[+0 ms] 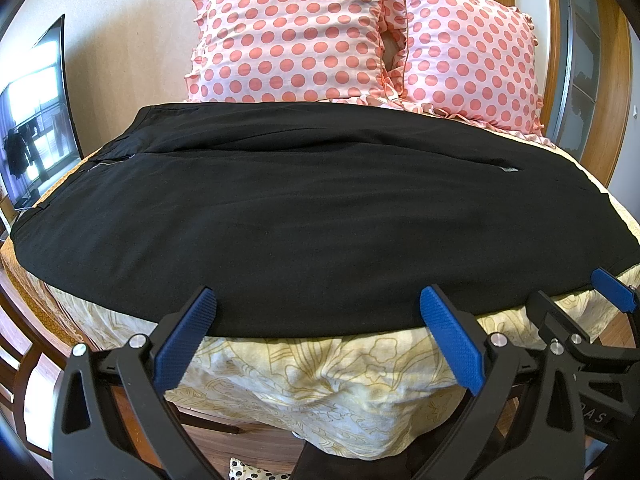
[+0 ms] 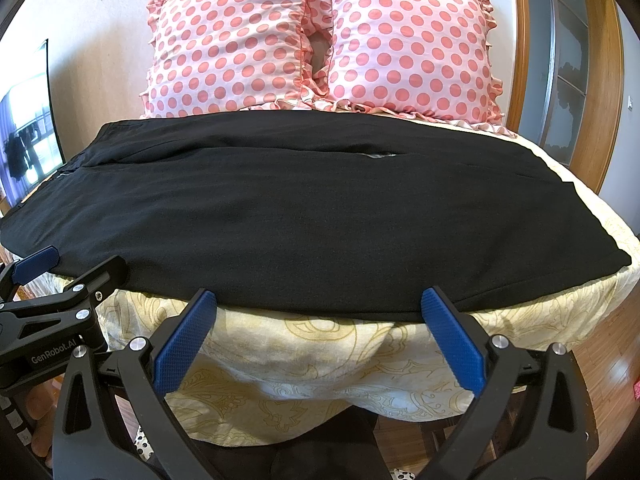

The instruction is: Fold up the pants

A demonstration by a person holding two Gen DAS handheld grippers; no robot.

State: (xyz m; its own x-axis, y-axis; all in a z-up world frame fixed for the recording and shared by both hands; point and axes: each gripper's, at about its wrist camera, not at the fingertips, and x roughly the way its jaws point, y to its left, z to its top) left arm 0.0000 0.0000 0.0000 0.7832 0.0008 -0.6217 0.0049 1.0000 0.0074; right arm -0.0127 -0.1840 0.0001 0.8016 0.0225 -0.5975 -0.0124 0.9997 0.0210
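Black pants [image 1: 304,216] lie flat across the bed, one leg folded over the other, waistband at the left; they also show in the right wrist view [image 2: 320,216]. My left gripper [image 1: 318,300] is open and empty, its blue pads at the pants' near edge. My right gripper [image 2: 320,300] is open and empty at the same near edge, further right. The right gripper shows at the right of the left wrist view [image 1: 572,292]. The left gripper shows at the left of the right wrist view [image 2: 76,264].
The bed has a yellow patterned cover [image 1: 320,380] hanging over its near edge. Two pink polka-dot pillows [image 1: 292,32] [image 1: 472,56] stand at the headboard. A TV [image 1: 36,120] is at the left. Wooden floor [image 2: 616,360] and a door frame [image 2: 600,80] are at the right.
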